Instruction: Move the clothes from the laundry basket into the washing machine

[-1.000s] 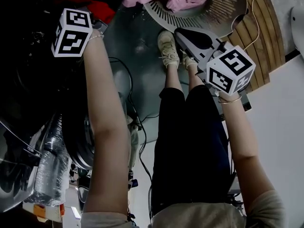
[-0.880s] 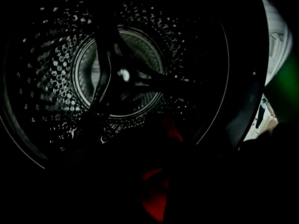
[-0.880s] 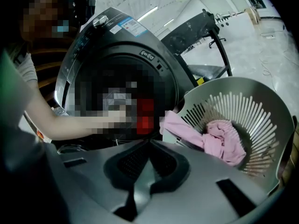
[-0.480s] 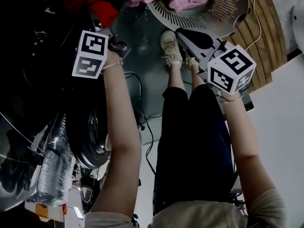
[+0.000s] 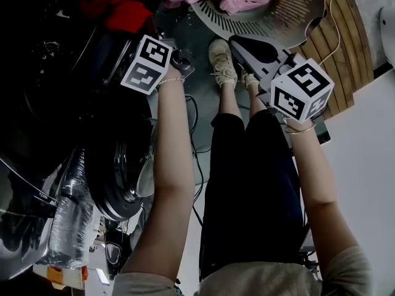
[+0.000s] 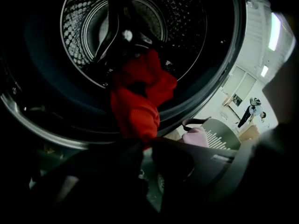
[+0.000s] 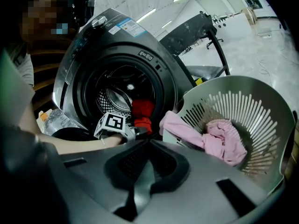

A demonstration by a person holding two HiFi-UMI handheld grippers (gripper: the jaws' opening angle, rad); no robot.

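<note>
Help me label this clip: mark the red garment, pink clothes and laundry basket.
red garment (image 6: 135, 106), left gripper view, its middle fold.
pink clothes (image 7: 226, 141), right gripper view, bunched centre.
laundry basket (image 7: 252, 106), right gripper view, slotted wall.

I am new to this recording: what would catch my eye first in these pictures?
A bright red garment hangs at the dark round drum mouth of the grey front-loading washing machine. In the right gripper view, just right of it, crumpled pink clothes lie in a grey slotted plastic laundry basket.
</note>
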